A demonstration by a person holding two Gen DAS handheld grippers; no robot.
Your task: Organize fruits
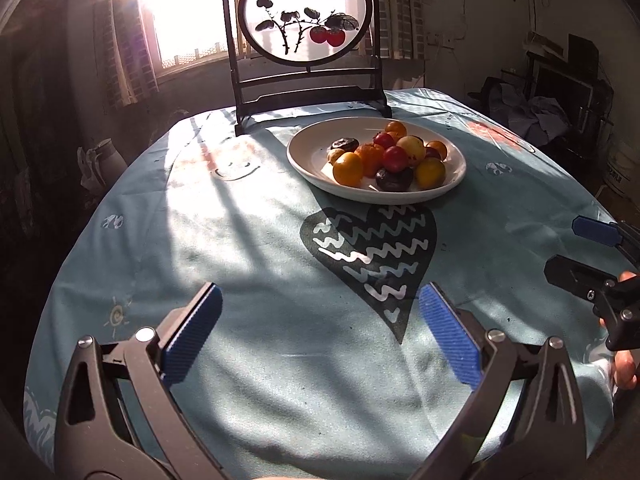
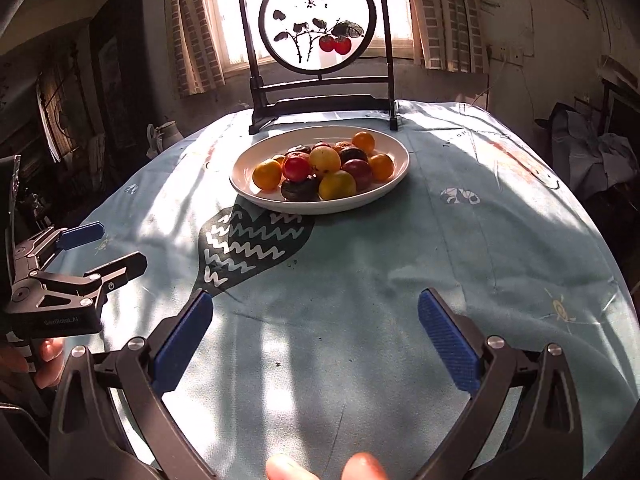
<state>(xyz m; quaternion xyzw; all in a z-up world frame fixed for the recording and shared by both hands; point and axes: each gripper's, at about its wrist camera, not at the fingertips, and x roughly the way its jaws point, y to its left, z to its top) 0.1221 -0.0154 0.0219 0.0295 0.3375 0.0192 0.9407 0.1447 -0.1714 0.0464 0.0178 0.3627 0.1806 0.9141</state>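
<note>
A white plate [image 1: 308,158] [image 2: 392,152] sits at the far middle of the round table and holds several small fruits [image 1: 384,158] [image 2: 326,168]: yellow, orange, red and dark ones piled together. My left gripper [image 1: 320,312] is open and empty, low over the cloth well short of the plate. My right gripper [image 2: 316,320] is open and empty too, near the front of the table. The right gripper also shows at the right edge of the left wrist view [image 1: 576,248]. The left gripper shows at the left of the right wrist view [image 2: 108,248].
The table wears a light blue cloth [image 1: 240,240] [image 2: 440,264] with a dark heart print [image 1: 376,248] [image 2: 248,244]. A dark wooden stand with a round painted screen [image 1: 306,12] [image 2: 318,20] rises behind the plate. A white jug [image 1: 102,158] stands off the table at left.
</note>
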